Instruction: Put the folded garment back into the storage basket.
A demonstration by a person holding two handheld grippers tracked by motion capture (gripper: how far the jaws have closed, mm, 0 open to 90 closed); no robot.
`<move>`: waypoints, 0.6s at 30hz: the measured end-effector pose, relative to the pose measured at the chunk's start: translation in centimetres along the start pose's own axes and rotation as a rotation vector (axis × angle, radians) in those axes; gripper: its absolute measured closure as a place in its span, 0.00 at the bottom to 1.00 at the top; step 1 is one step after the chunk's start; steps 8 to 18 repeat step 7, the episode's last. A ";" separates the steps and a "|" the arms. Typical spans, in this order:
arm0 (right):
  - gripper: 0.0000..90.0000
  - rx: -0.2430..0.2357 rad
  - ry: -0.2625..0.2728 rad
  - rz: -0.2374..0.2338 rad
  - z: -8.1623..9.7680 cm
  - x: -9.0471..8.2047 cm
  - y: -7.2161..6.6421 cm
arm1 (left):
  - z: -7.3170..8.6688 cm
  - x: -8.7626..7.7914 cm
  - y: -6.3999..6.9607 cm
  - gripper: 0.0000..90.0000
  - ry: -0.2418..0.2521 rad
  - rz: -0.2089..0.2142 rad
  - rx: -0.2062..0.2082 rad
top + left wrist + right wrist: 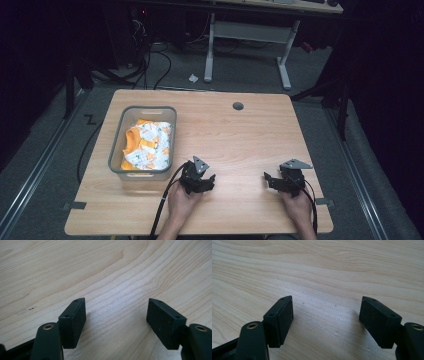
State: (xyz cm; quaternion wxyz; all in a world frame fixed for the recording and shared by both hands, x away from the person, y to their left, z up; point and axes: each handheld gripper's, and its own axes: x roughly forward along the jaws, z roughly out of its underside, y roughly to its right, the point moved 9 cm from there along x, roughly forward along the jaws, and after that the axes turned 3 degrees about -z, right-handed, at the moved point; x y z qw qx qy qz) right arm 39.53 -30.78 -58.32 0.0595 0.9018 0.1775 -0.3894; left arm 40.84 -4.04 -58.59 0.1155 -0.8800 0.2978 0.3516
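While both hands rest low on the table [240, 135], left gripper [206, 183] agape, right gripper [270, 180] agape.

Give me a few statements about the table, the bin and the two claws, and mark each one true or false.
1. The grey bin sits on the left half of the table. True.
2. The bin is empty. False: an orange and white patterned cloth lies inside it.
3. The left claw is open with only bare wood between its jaws. True.
4. The right claw is shut on the cloth. False: it is open, holding nothing, over bare wood.
5. Both claws are at the near edge of the table, one in each hand. True.
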 end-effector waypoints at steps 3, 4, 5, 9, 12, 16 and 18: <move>0.31 0.000 0.000 0.000 0.0 0.0 0.0 | 0.1 -0.1 0.0 0.35 -0.003 -0.001 -0.001; 0.31 0.000 0.000 0.000 0.0 0.0 0.0 | 0.1 -0.1 0.0 0.35 -0.002 0.000 -0.002; 0.31 0.000 0.000 0.000 0.0 0.0 0.0 | 0.1 -0.1 0.0 0.35 -0.002 -0.001 -0.002; 0.31 0.000 0.000 0.000 0.0 0.0 0.0 | 0.1 -0.1 0.0 0.35 -0.002 -0.001 -0.002; 0.31 0.000 0.000 0.000 0.0 0.0 0.0 | 0.1 -0.1 0.0 0.35 -0.002 -0.001 -0.002; 0.31 0.000 0.000 0.000 0.0 0.0 0.0 | 0.1 -0.1 0.0 0.35 -0.002 -0.001 -0.002; 0.31 0.000 0.000 0.000 0.0 0.0 0.0 | 0.1 -0.1 0.0 0.35 -0.002 -0.001 -0.002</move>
